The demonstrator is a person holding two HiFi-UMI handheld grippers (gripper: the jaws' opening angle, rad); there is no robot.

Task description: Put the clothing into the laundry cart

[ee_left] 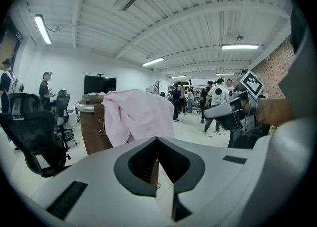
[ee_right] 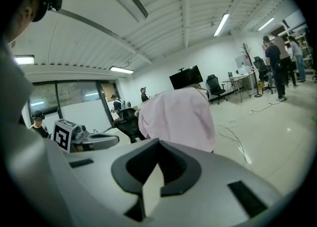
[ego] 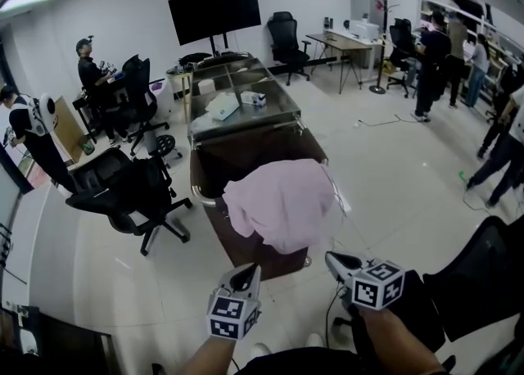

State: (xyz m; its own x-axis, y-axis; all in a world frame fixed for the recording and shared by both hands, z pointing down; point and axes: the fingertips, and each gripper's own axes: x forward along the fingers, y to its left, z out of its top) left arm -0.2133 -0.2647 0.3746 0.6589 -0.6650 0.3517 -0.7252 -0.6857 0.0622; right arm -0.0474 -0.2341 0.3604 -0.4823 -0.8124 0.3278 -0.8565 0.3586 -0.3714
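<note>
The left gripper's [ee_left: 157,139] jaws are closed, tips together with nothing between them. The right gripper [ee_right: 158,141] is closed the same way and is also empty. Neither touches anything.

From the head view, the 2 grippers sit low and side by side, left [ego: 252,269] and right [ego: 330,259]. Each is at the end of a forearm reaching out from the bottom edge. Both point ahead and slightly down toward the cart [ego: 233,238], stopping short of it with bare floor between.

The pink garment [ego: 282,201] is draped over the cart's near edge, toward its right corner. It covers the rim there and hangs down the outside wall. In the left gripper view the garment [ee_left: 138,114] hangs over the brown cart [ee_left: 91,132] straight ahead of the jaws. In the right gripper view it [ee_right: 178,117] is also just ahead, clear of the tips.
</note>
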